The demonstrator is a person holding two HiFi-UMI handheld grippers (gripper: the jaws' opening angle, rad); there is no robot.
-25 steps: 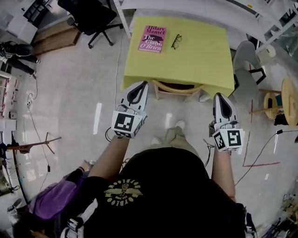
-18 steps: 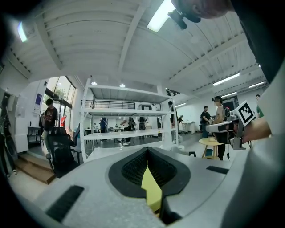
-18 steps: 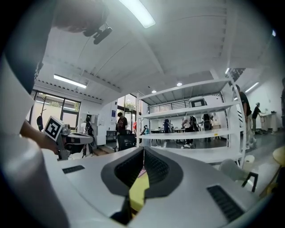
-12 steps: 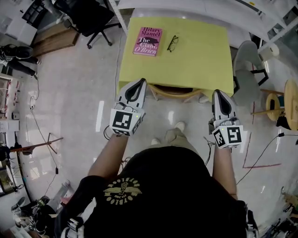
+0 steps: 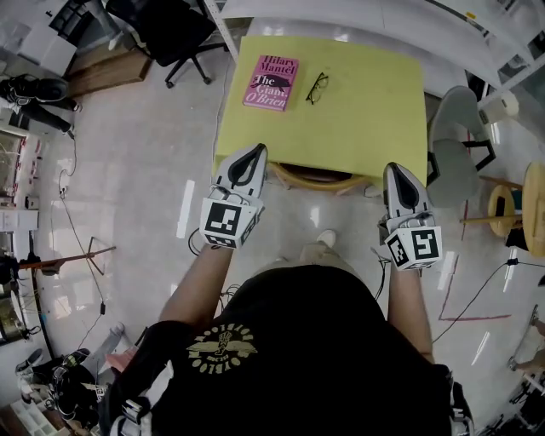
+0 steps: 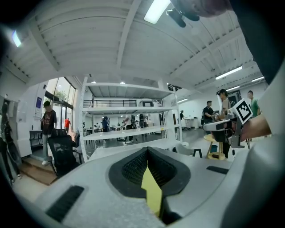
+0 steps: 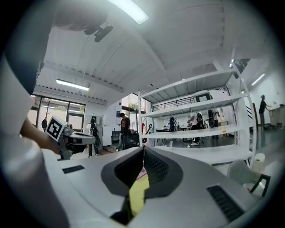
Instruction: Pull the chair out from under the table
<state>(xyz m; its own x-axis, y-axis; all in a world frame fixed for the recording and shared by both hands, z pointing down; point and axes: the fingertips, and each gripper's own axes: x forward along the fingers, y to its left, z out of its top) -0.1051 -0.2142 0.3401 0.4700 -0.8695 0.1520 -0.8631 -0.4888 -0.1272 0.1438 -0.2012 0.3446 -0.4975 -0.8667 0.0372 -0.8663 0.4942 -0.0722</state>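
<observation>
A wooden chair is tucked under the yellow table; only its curved back rail shows at the table's near edge. My left gripper is shut and holds nothing, its tip over the table's near left corner, left of the chair back. My right gripper is shut too, at the near right corner, right of the chair back. In the left gripper view the jaws of the left gripper meet, with a sliver of yellow table below. The right gripper view shows the same for the right gripper.
A pink book and glasses lie on the table. A black office chair stands at the far left, a grey chair and a wooden stool at the right. White shelving runs behind the table. Cables trail on the floor.
Both grippers have moved forward, and their tips now reach the table's near corners. Both stay shut. The chair has not moved.
</observation>
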